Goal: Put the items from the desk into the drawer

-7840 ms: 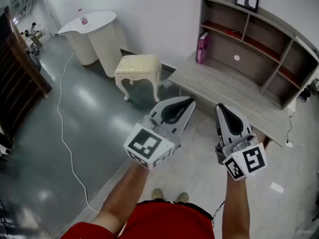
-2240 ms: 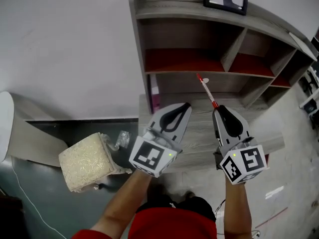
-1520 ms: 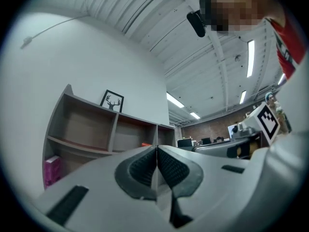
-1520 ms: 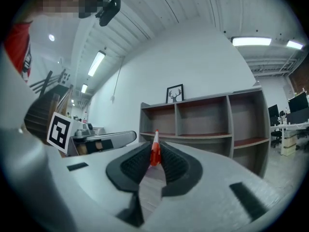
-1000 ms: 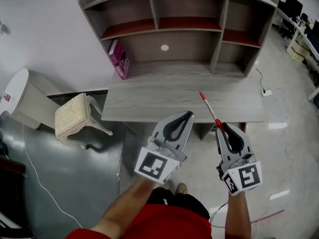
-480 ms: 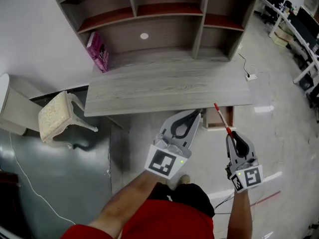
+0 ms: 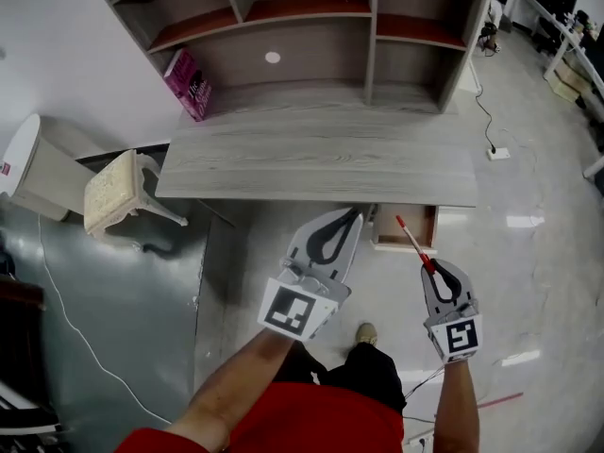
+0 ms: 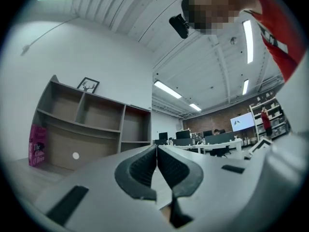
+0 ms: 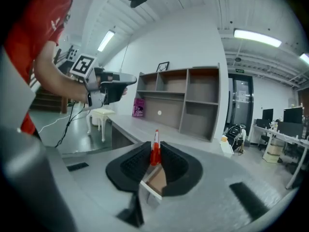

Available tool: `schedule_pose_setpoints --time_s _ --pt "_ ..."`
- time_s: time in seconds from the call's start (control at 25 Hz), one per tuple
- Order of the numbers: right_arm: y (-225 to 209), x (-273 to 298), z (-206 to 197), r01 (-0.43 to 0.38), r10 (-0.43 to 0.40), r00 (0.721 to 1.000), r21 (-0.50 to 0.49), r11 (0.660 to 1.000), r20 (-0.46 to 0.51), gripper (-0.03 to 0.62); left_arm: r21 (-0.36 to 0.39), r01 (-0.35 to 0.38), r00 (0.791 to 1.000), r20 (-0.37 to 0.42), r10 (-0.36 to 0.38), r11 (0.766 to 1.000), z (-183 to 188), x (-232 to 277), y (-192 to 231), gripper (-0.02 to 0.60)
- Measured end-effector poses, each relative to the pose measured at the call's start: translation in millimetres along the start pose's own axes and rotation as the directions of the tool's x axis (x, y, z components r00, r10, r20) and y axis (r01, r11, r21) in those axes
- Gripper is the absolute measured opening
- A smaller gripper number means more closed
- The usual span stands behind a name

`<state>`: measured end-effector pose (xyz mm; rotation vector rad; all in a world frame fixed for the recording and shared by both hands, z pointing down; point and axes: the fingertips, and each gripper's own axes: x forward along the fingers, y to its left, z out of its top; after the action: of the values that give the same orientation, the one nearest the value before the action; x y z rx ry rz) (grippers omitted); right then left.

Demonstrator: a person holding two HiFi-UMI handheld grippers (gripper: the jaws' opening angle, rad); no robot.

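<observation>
A slim red-and-white pen (image 7: 412, 243) stands clamped by one end between the narrow jaws of the right gripper (image 7: 436, 270), poised near the open wooden drawer (image 7: 387, 244) under the grey wood-grain desk (image 7: 311, 168); the left gripper (image 7: 349, 220) hangs alongside, jaws pressed together on nothing; gripped so near its end, the pen may pivot, catch the drawer's front wall and drop to the floor.

— How much of the drawer (image 7: 406, 226) shows?
— Only its front part; the rest lies under the table (image 7: 311, 163). The pen (image 7: 411, 242) has its rear end buried in the right tool (image 7: 437, 268). The shelf unit (image 7: 368, 26) is cut off at the top.
</observation>
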<state>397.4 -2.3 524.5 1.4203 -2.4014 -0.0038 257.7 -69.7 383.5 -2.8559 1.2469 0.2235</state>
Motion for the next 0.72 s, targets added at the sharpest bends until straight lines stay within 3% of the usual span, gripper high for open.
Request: schedule_pose_setpoints --time_s 0.28,0.48,0.72 --pt "-31.9 30.6 -85.2 -0.143 0.136 0.984 -0.060 0.988 -0.111 0.063 0.049 -0.104 0.994 -0.042 0.106 0.993 -27.7 26.2 -29.1 0.009" --pt "-47.3 70.5 -137.3 -0.184 0.167 0.972 -0.097 0.978 -0.164 0.063 0.071 -0.169 0.982 -0.077 0.174 0.983 -46.4 32.5 -28.3 0.009" --pt "-56.6 112.7 -165.9 -0.213 0.195 0.957 -0.066 0.975 -0.217 0.063 0.112 -0.214 0.965 -0.128 0.228 0.970 -57.3 34.9 -20.4 0.009"
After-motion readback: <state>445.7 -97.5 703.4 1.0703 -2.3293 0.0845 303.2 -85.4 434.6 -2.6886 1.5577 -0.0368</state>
